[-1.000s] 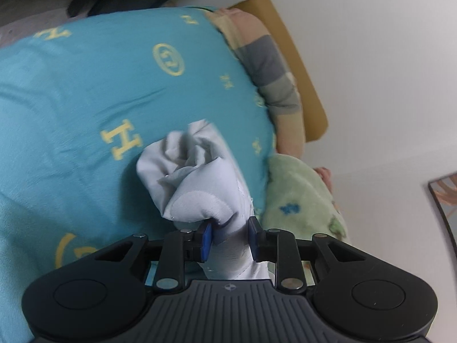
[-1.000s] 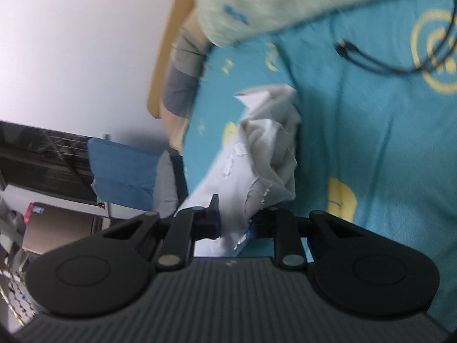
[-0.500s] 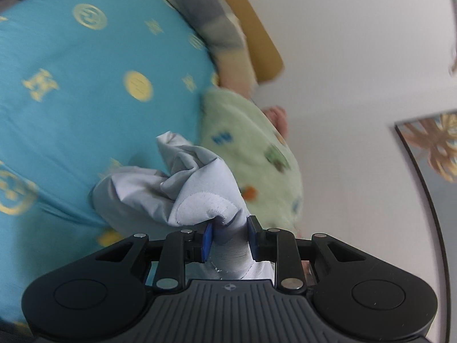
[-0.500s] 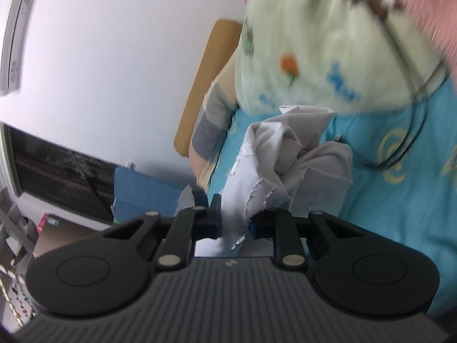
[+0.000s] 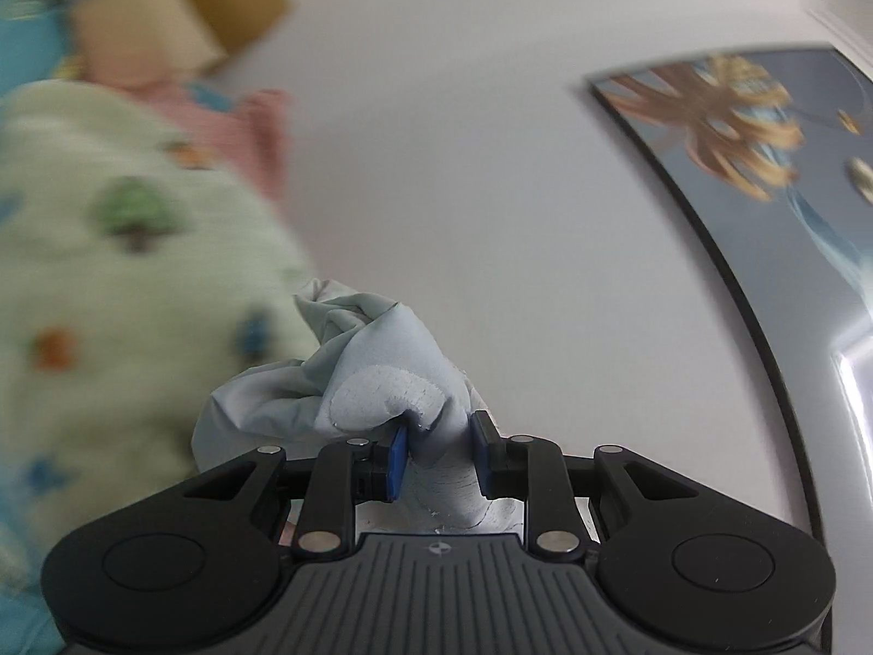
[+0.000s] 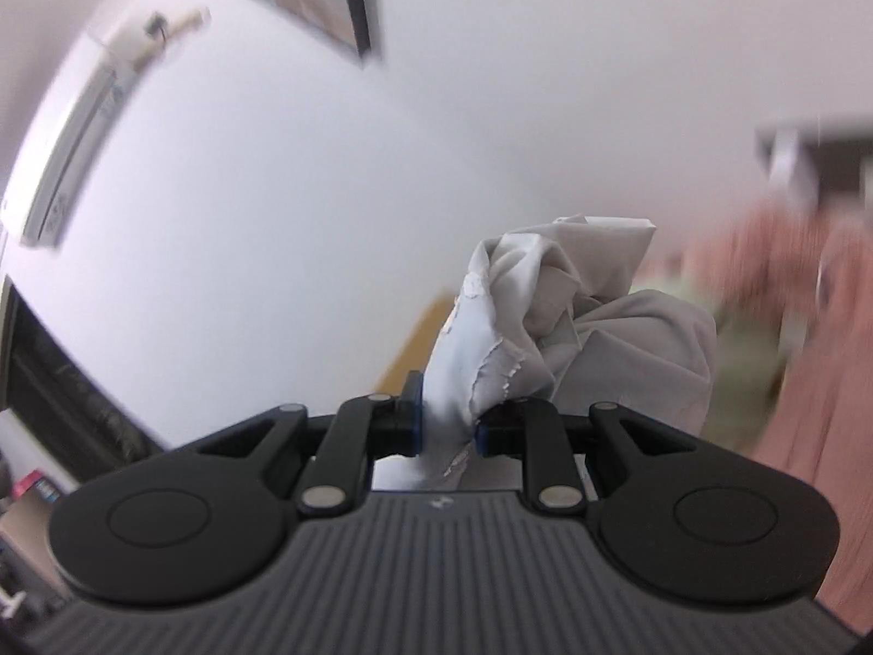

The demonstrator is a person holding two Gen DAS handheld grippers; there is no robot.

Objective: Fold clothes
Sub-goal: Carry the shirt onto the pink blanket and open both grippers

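Note:
A pale grey garment (image 5: pixel 349 382) is bunched up in the air in front of a white wall. My left gripper (image 5: pixel 439 453) is shut on a thick fold of it, blue pads pressing from both sides. In the right wrist view the same garment (image 6: pixel 551 322) stands crumpled above my right gripper (image 6: pixel 447 426), which is shut on a frayed edge of it. Both grippers point roughly level, lifted above the bed. The stretch of cloth that hangs below the grippers is hidden.
A light green blanket (image 5: pixel 109 284) with small coloured prints lies at the left, with a pink cloth (image 5: pixel 262 125) and a wooden headboard (image 5: pixel 234 5) behind it. A framed picture (image 5: pixel 764 164) hangs on the wall at right. A blurred pink fabric (image 6: pixel 807 360) fills the right edge.
Both grippers rose and swung away from the teal bedspread toward the wall, carrying the grey garment. The bedspread has left both views. Both grips are unchanged.

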